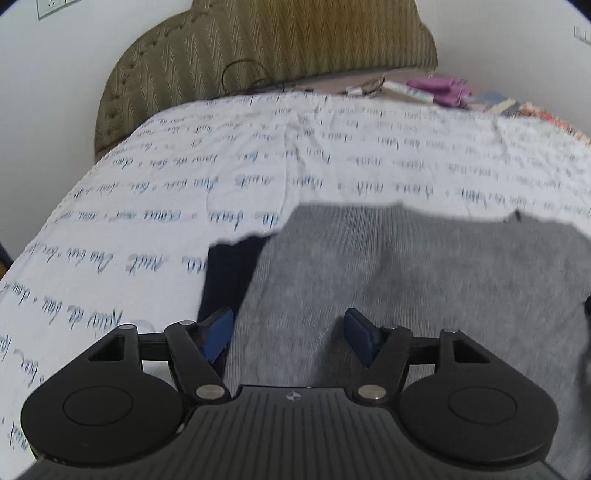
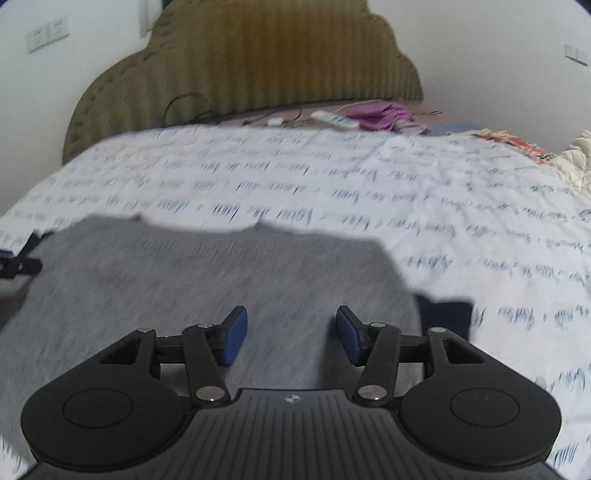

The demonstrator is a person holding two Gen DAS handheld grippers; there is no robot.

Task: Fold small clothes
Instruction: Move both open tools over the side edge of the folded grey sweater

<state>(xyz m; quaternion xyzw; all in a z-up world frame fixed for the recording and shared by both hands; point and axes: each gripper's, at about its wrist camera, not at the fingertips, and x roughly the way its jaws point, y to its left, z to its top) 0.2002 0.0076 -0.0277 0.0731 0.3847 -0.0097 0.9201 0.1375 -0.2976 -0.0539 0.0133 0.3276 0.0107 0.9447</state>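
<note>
While the gray cloth lies flat on the bed sheet, here is what is around:
Landmark: one green headboard at the far end.
Near headboard: one purple cloth, one black cord.
Under gray cloth: one dark cloth peeks out.
Left gripper: wide, nothing pinched, over the gray cloth's left edge.
Right gripper: apart, nothing pinched, over the gray cloth.
Blocking: nothing.

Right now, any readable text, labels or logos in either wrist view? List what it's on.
Bedsheet: rows of blue cursive script, too blurred and distorted to read in both views.
Left tongs body: small round emblem, no letters.
Right tongs body: same emblem, no letters.
Grey garment: no label or print visible.
Wall sockets: no legible marking.
</note>
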